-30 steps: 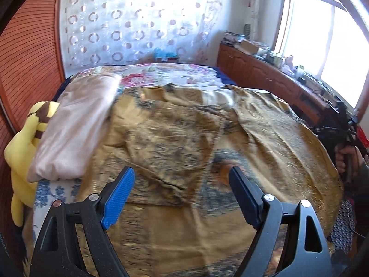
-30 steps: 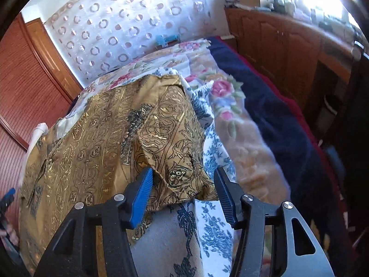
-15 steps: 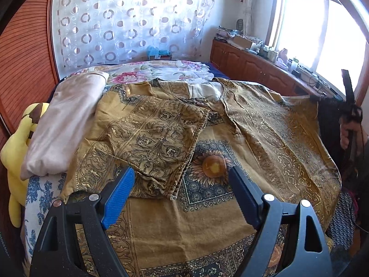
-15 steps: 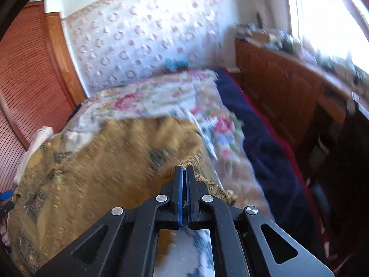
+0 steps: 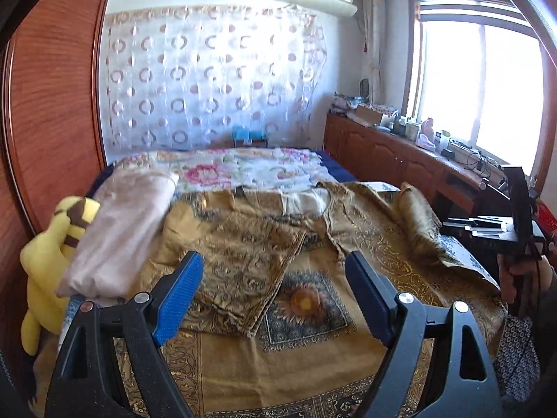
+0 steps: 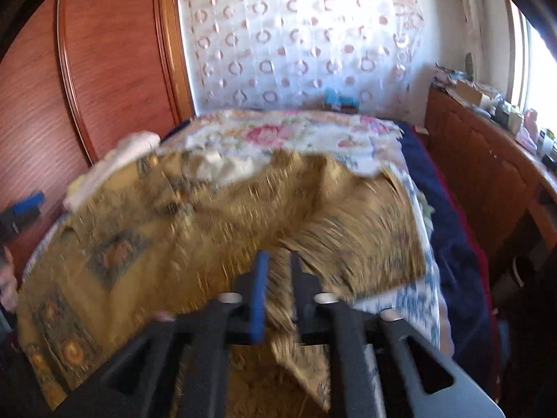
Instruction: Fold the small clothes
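My right gripper (image 6: 276, 271) has swung the garment's (image 5: 365, 244) edge up off the bed (image 5: 243, 170); its jaws are opening, cloth between them; my left gripper (image 5: 273, 296) hovers wide, grasping nothing.

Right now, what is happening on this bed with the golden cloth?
A person with a gripper in each hand is folding a gold patterned shirt spread on the bed. The right gripper has a bunched strip of the shirt's edge between its jaws, which are opening, and that side is lifted off the bed; the picture is blurred. The left gripper hangs open above the shirt and holds nothing. One sleeve is already folded across the body. A folded pink cloth and a yellow plush toy lie beside it.
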The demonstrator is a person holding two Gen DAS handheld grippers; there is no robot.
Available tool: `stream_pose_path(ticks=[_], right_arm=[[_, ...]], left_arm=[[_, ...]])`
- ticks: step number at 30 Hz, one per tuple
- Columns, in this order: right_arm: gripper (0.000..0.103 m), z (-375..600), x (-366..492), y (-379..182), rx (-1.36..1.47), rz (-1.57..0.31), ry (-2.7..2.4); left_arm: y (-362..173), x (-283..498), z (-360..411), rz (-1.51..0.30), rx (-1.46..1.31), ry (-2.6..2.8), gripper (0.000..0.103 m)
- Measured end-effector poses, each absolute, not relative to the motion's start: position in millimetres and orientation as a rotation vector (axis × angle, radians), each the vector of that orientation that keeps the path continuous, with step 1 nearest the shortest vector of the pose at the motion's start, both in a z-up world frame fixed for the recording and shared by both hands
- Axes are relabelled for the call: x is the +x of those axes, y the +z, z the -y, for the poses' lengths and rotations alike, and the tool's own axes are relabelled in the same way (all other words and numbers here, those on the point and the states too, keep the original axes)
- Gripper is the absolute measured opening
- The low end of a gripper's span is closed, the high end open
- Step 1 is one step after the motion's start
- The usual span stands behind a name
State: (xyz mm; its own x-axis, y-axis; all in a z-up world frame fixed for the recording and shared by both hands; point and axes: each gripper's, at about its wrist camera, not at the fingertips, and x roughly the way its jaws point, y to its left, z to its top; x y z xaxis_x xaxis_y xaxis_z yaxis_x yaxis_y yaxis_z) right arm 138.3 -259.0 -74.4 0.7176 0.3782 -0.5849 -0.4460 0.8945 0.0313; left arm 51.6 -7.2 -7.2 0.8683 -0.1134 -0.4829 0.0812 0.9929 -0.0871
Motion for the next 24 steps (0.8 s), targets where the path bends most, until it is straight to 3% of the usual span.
stream_pose_path(ticks=[2, 9, 14, 24], right_arm=[[0.05, 281.3, 132.7, -73.9, -0.096, -0.596, 0.409], [0.05, 342.5, 154.7, -85.2, 0.029, -0.644, 0.315], [0.05, 350.5, 190.1, -100.3, 0.132, -0.755, 0.342], [0.048, 325.2, 241.3, -93.0, 0.056, -0.823, 0.211]], left_arm=[[-6.7, 50.5, 11.6, -0.515, -0.042, -0.114, 0.085], [-15.4, 53.8, 27.2, -0.542, -0.017, -0.157, 0.085], [-22.3, 55.7, 32.1, -0.571, -0.031, -0.194, 0.085], [-30.0, 56.0, 32.6, -0.588, -0.022, -0.185, 0.085]])
